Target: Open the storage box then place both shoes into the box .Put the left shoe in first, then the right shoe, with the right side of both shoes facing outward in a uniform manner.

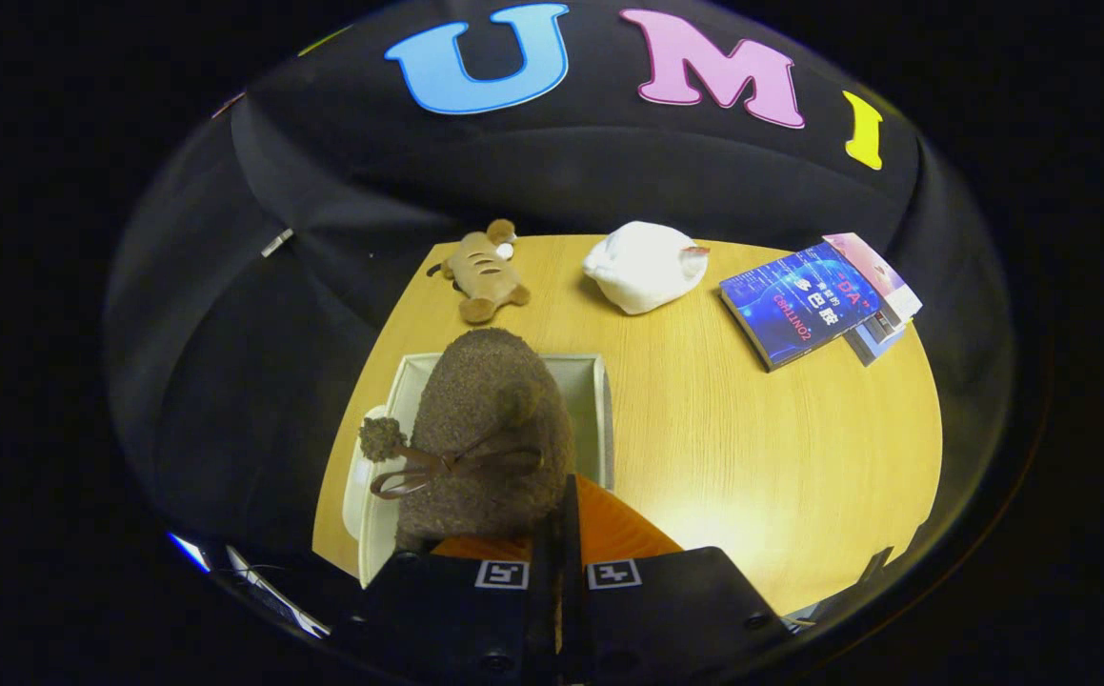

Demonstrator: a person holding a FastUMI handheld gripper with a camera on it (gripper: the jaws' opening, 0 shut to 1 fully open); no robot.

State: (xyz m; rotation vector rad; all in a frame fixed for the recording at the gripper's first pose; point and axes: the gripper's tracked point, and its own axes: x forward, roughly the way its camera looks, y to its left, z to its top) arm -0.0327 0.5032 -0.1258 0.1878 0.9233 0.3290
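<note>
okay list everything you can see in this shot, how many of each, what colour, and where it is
shoe: one, fuzzy brown with a brown bow and pompom and an orange lining, held just ahead of the fingers over the box
storage box: one, pale grey-white, open, on the table under the shoe
plush toy: one, tan with dark stripes, at the table's far edge beyond the box
white soft item: one, white, beside the plush toy; what it is, I cannot tell
books: a small stack, blue cover on top, far side of the table
table: one, light wood
gripper: one, fingers close together, pinching the shoe's orange-lined rim
</note>
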